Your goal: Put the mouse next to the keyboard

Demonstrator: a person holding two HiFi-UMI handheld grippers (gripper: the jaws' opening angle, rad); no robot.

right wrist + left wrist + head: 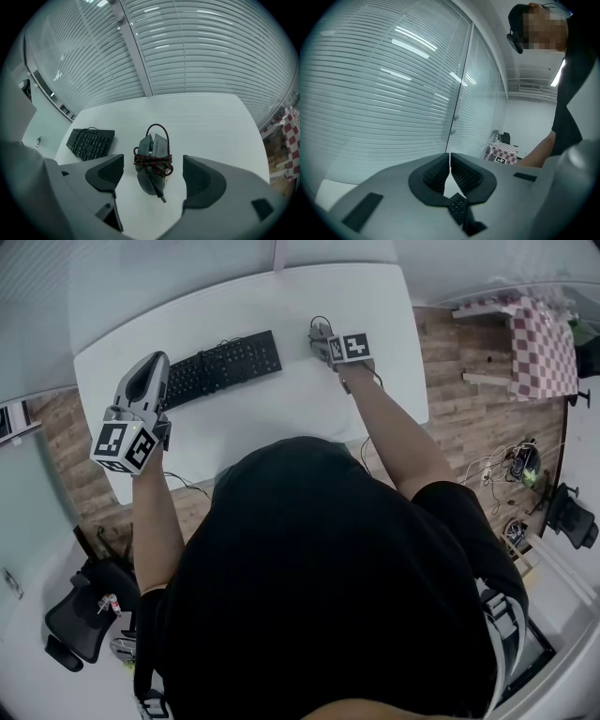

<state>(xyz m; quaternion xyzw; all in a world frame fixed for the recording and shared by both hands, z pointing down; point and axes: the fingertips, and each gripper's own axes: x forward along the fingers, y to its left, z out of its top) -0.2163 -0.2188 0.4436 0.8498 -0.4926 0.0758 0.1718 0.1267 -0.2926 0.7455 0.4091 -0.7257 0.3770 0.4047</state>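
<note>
A person at a white table (281, 413) lowers the right gripper (154, 173) over a grey mouse (150, 182), its jaws spread wide and holding nothing. The mouse lies on the tabletop in the gap between them, and neither pad appears to touch it. Its red-and-black cable (153, 161) is wound around its middle. The mouse's long axis runs nearly straight away from the gripper, along the line of the jaws, so the two pads face its long sides. Closing them should catch the body across its width, over or just behind the cable wraps. The black keyboard (90, 143) lies to the mouse's left on the same table, apart from it, so the carry looks to be a short move leftward towards the keyboard's right end. The left gripper (450, 171) is held up over the keyboard's other end, well away from the mouse, its jaws pressed together on nothing and aimed at the window blinds (384, 84). The right hand is plainly the nearer one for the pick.
</note>
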